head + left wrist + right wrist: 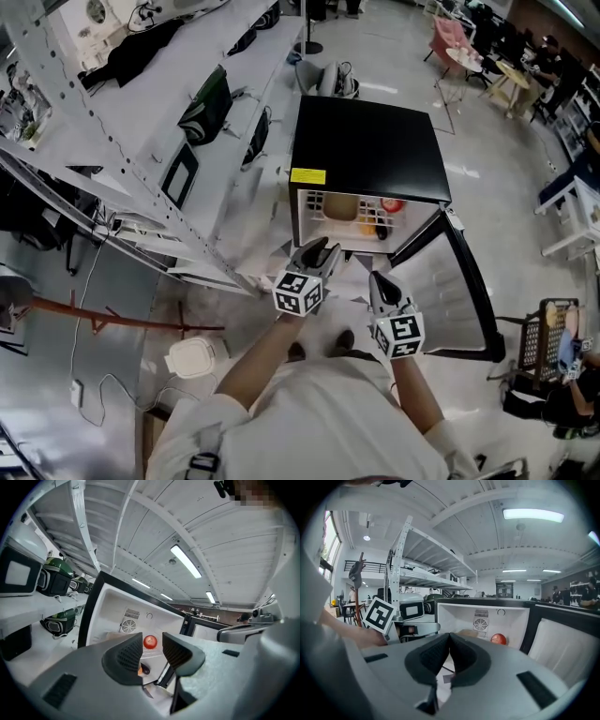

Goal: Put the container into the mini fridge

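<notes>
The black mini fridge stands on the floor with its door swung open to the right. On its shelf sit a tan-lidded container and a red apple. My left gripper hovers just in front of the opening, jaws partly apart and empty; in the left gripper view the apple shows through the gap of that gripper. My right gripper is a little nearer to me, shut on nothing. In the right gripper view the right gripper faces the container and the apple.
White metal shelving with bags and black devices runs along the left of the fridge. A white square lidded box lies on the floor at lower left, by cables. A basket cart stands at the right.
</notes>
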{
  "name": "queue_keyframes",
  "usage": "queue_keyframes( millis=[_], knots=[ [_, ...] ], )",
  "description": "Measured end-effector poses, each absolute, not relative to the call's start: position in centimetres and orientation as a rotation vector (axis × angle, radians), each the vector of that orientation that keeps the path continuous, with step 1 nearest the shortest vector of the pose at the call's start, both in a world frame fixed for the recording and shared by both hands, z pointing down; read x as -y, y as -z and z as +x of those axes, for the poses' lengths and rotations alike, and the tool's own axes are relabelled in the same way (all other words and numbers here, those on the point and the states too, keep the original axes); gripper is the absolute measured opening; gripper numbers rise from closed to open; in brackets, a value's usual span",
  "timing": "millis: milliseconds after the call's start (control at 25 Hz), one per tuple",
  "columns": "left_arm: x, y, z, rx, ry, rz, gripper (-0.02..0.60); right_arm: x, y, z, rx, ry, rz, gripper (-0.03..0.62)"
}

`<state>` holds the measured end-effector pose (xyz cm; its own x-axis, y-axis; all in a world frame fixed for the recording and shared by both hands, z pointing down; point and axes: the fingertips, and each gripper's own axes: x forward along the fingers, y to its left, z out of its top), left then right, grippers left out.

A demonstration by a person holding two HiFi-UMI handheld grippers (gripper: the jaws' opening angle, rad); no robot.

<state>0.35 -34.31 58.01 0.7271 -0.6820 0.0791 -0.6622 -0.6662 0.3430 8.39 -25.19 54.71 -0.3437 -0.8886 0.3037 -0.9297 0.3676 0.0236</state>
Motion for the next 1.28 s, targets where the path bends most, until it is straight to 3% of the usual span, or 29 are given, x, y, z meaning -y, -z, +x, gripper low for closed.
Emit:
queue_keyframes(
  millis=[600,1280],
  knots=[
    [29.2,-54.0,-3.8,0.957,0.108,2.647,0.078,21.1,-52.8,7.8,2.379,-0.381,1.824,0.006],
    [24.8,-50.4,-3.5,1.038,0.141,2.692,0.005,21.5,-50.8,9.2,2.52,-0.278,1.573,0.006]
  ],
)
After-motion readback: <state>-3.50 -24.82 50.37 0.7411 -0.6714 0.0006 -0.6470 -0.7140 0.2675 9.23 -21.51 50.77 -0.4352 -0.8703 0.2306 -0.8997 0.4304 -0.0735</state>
